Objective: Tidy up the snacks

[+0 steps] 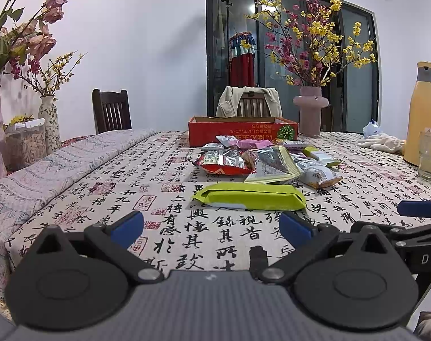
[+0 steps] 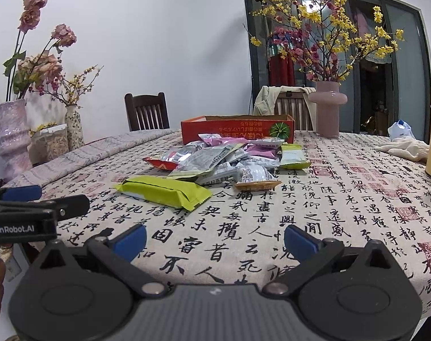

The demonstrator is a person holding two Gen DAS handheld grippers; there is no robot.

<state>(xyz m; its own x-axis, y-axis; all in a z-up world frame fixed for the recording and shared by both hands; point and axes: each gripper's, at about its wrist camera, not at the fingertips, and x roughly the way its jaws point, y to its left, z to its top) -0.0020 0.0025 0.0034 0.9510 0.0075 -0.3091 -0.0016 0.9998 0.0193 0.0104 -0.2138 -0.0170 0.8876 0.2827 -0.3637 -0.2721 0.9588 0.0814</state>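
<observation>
Desk [image 1: 107, 187]: covered by a cloth printed with black calligraphy and red seals; a second patterned cloth [image 1: 53, 167] lies folded along its left edge.
Left claw [image 1: 211, 228]: spread wide, nothing between its blue pads [image 1: 127, 228], hovering over the near edge of the desk.
Green packet [image 1: 249, 196]: long and flat, lying alone on the cloth just ahead of the left claw, nearest the near edge of all the snacks.
Snack pile [image 1: 269, 159]: a loose heap of foil, red, pink and green wrappers (overlapping, so a count is not possible) near the middle of the desk, just beyond the green packet.
Red box [image 1: 242, 130]: open-topped cardboard tray standing behind the pile, toward the far edge.
Pink vase [image 1: 310, 110]: holds yellow and pink blossom branches, just right of the red box at the far edge.
Right claw [image 2: 215, 243]: also fully parted and empty, over the near edge, beside the left claw.
White glove [image 2: 403, 145]: crumpled near the far right corner.
Yellow flask [image 1: 424, 113]: upright at the right edge, a clear glass [image 1: 430, 156] just in front of it.
</observation>
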